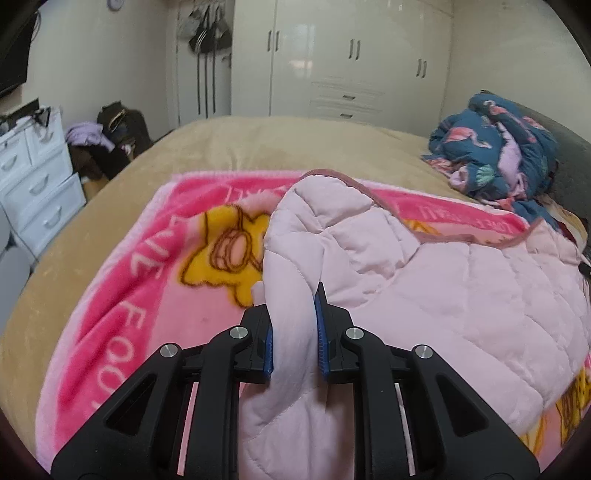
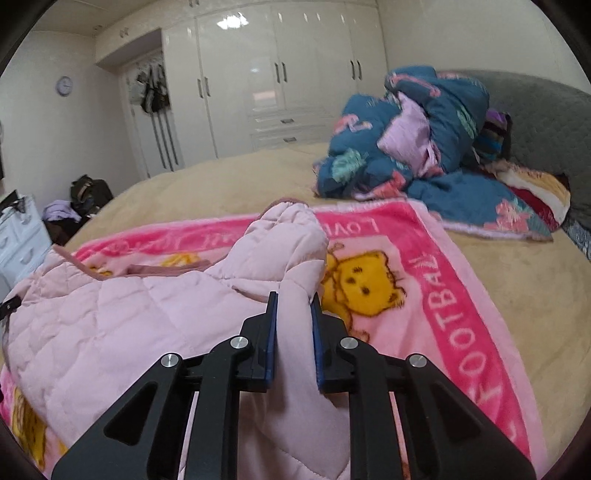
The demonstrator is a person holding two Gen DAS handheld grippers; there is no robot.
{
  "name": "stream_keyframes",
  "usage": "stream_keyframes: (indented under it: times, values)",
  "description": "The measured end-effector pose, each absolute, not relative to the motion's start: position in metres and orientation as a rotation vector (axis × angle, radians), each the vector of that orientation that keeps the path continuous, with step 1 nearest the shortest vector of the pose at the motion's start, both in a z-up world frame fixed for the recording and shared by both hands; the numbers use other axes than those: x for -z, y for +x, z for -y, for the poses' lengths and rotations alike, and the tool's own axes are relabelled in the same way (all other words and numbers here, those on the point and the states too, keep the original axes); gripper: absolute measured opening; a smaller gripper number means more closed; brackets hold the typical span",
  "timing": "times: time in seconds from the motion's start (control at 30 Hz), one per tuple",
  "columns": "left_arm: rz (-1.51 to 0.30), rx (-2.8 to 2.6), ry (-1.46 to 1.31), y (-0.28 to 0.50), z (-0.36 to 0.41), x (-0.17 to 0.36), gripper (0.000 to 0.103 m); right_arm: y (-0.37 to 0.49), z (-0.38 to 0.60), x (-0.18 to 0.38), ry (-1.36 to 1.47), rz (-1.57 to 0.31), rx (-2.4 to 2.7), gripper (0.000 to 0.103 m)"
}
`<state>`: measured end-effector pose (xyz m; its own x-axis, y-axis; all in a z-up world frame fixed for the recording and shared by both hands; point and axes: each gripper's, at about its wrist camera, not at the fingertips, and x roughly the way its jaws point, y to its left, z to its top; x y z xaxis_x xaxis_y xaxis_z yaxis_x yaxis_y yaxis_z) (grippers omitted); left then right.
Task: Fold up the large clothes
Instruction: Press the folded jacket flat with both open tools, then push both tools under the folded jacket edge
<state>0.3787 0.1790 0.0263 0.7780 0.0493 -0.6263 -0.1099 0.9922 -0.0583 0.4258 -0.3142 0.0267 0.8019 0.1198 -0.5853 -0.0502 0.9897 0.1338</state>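
The pink quilted jacket [image 1: 424, 295] runs out of the bottom edge in both wrist views, so its lower part cannot be seen. Its cloth covers the inner faces of the blue pads [image 1: 320, 332]. The pink blanket [image 2: 454, 295] under it is partly hidden, and its lettering is cut by the jacket. The blue flowered quilt [image 2: 436, 147] is blurred. The dark things hanging [image 1: 208, 33] on the door are too small to tell.
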Motion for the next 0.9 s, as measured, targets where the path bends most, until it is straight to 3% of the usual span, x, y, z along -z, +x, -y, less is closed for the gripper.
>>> stream_keyframes:
  times: [0.47,0.57,0.63,0.73,0.8,0.9]
  values:
    - [-0.733,-0.109,-0.098,0.391,-0.189,0.009,0.017,0.444,0.321,0.022,0.124,-0.76,-0.017,0.016]
    - [-0.744,-0.13,-0.097,0.388,-0.19,0.008,0.028,0.438,0.323,0.021,0.134,-0.775,0.001,0.027]
    - [-0.743,-0.139,-0.095,0.384,-0.192,0.007,0.033,0.429,0.324,0.017,0.131,-0.771,-0.001,0.051]
    - [-0.741,-0.167,-0.088,0.376,-0.194,0.003,0.049,0.411,0.323,0.009,0.108,-0.742,-0.004,0.071]
    - [-0.736,-0.17,-0.102,0.369,-0.196,-0.001,0.054,0.396,0.323,0.002,0.106,-0.718,-0.008,0.08]
    - [-0.724,-0.2,-0.11,0.356,-0.2,-0.011,0.069,0.374,0.325,-0.01,0.118,-0.68,-0.027,0.09]
